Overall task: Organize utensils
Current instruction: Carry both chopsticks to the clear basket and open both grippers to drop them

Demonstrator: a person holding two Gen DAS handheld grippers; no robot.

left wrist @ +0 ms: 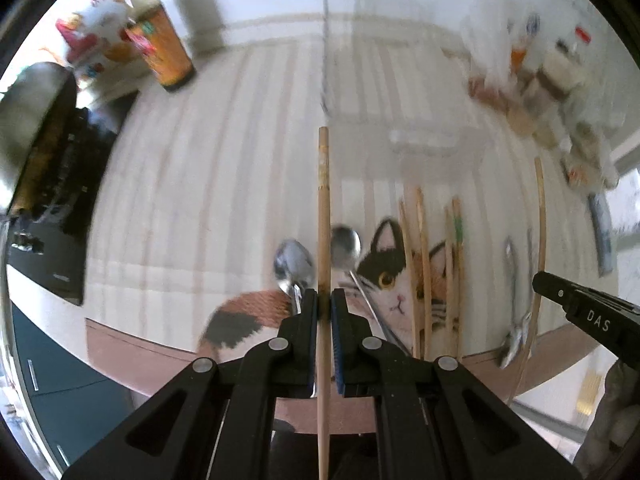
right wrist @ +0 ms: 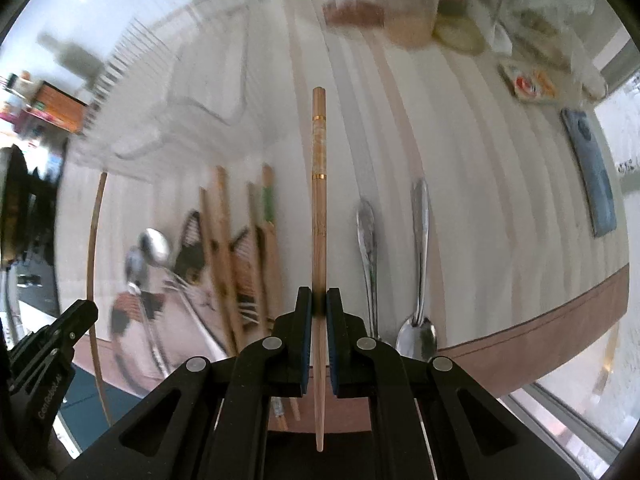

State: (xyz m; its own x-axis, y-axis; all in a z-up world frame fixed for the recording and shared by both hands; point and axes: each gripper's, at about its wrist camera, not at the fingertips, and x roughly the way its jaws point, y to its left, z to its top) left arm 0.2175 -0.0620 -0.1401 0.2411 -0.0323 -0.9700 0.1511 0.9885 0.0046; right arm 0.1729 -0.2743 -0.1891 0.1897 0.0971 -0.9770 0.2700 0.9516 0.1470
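Jaws of the left gripper (left wrist: 324, 300) clenched on a slim, round wooden chopstick (left wrist: 323, 208) pointing to 12 o'clock; the right gripper (right wrist: 319, 300) likewise pinches a gold-banded bamboo chopstick (right wrist: 319, 200). At 10 o'clock of the right gripper lie loose wooden chopsticks (right wrist: 224, 248) on a cat-print mat (left wrist: 396, 280); at 2 o'clock, two polished steel spoons (right wrist: 420, 260) rest on the striped tablecloth (right wrist: 480, 160).
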